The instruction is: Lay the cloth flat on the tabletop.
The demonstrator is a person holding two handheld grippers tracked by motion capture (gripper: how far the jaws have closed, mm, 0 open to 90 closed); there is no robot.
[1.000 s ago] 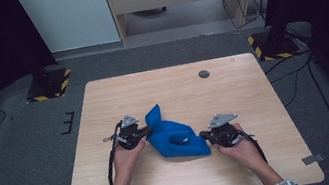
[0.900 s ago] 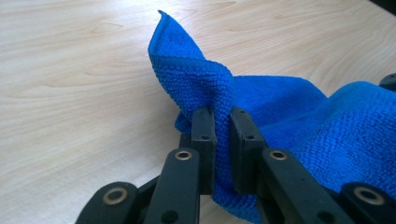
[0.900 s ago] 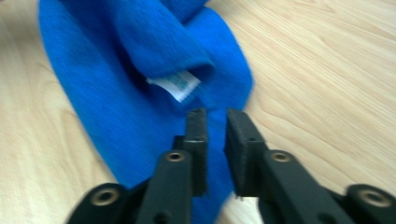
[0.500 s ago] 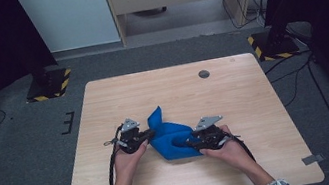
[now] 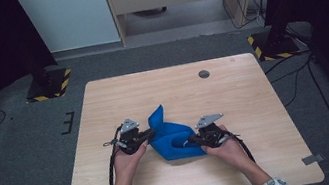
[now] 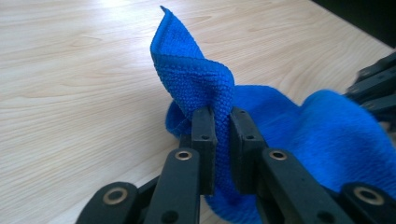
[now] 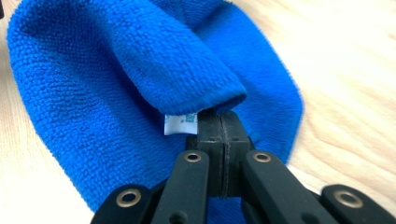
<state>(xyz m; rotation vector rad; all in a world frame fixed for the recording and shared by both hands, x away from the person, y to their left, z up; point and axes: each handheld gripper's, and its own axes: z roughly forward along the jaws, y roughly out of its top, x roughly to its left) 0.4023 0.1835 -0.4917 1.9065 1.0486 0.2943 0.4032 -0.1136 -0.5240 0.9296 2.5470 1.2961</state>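
Observation:
A blue cloth lies crumpled on the wooden table, between my two grippers. My left gripper is shut on its left corner, and that corner stands up in a twisted peak above the jaws. My right gripper has just been closing. Its jaws now meet on the edge of a rolled fold of the cloth, beside a small white label. A hand holds each gripper from the table's near side.
A dark round cap is set in the tabletop at the far right. Beyond the table's far corners, two black stands rest on yellow-striped bases. A cabinet stands behind on the grey floor.
My right gripper has moved left into the cloth and closed on its edge, bunching the right end into a raised fold. The left gripper has kept its hold and place.

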